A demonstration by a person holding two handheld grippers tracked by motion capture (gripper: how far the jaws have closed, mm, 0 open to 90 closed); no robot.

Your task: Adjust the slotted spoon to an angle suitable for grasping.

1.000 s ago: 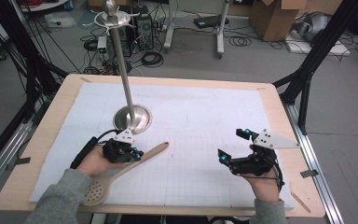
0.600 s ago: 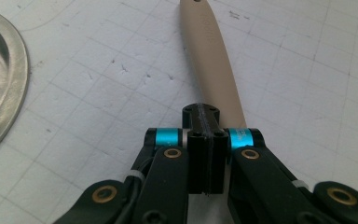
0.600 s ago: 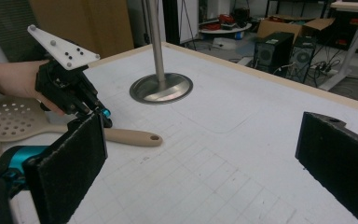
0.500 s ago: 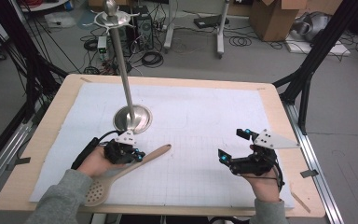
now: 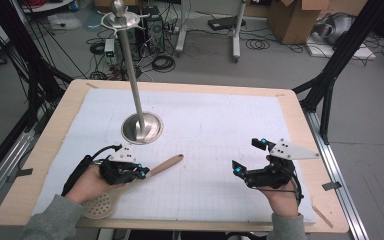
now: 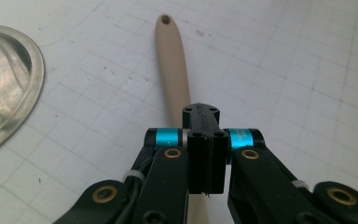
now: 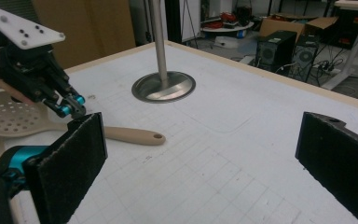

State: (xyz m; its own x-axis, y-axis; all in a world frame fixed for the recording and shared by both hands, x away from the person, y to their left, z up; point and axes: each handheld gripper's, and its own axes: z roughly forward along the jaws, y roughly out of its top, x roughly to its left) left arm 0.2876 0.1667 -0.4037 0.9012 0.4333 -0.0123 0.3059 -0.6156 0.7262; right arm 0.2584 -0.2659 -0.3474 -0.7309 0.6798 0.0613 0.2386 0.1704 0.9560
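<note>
The left gripper [image 5: 142, 172] is sitting near the left front of the table, its jaws pressed together on the handle of a beige slotted spoon [image 5: 130, 185]; in the left gripper view [image 6: 206, 154] the pads are meeting around the handle, which is running on past them to its holed tip. The spoon's perforated bowl is lying behind the hand toward the near table edge, possibly lifted slightly off the mat, though that is hard to judge. The right gripper [image 5: 242, 172] is resting well apart at the right front, its jaws standing wide with nothing between them [image 7: 200, 158]. Farther back on the left, a metal stand [image 5: 141, 126] is rising from its round base on the white gridded mat [image 5: 220, 120].
</note>
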